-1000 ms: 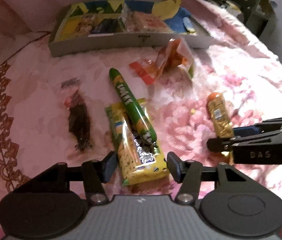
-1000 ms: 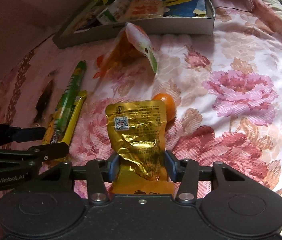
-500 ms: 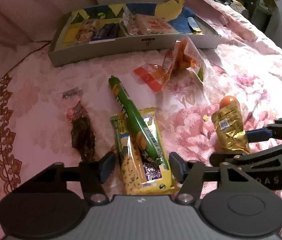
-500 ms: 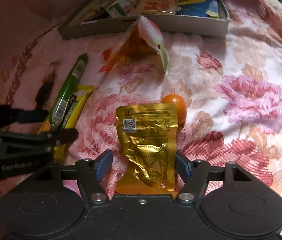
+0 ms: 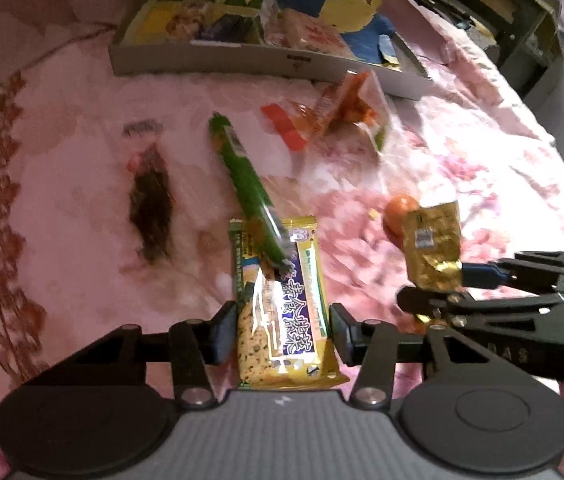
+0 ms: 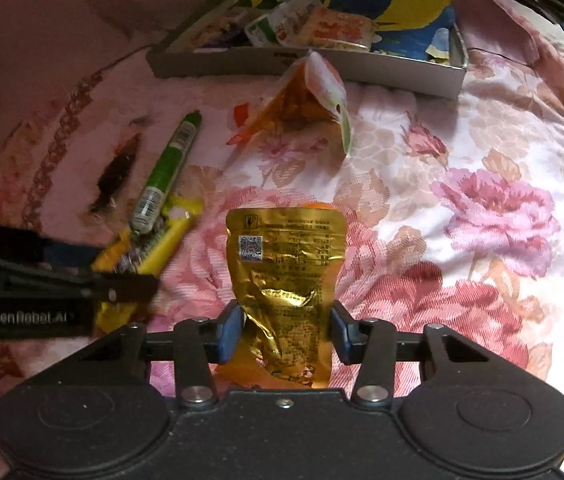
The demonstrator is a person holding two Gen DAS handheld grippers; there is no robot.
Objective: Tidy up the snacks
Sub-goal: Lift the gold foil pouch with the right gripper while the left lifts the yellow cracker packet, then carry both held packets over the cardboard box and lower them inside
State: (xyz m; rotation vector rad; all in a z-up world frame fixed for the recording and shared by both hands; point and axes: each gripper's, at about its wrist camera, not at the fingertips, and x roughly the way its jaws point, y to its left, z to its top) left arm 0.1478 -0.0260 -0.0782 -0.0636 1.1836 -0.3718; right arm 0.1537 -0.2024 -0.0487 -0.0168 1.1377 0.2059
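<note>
With its jaws just closing, the left tongs clamp the near end of a yellow snack bar packet, and a green sausage stick lies across the packet's far end. The right tongs, also just closing, pinch a gold foil pouch, with an orange fruit just behind it. Farther off on the floral bedspread lie a dark dried snack and an orange bag, beyond them a cardboard tray holding packets.
</note>
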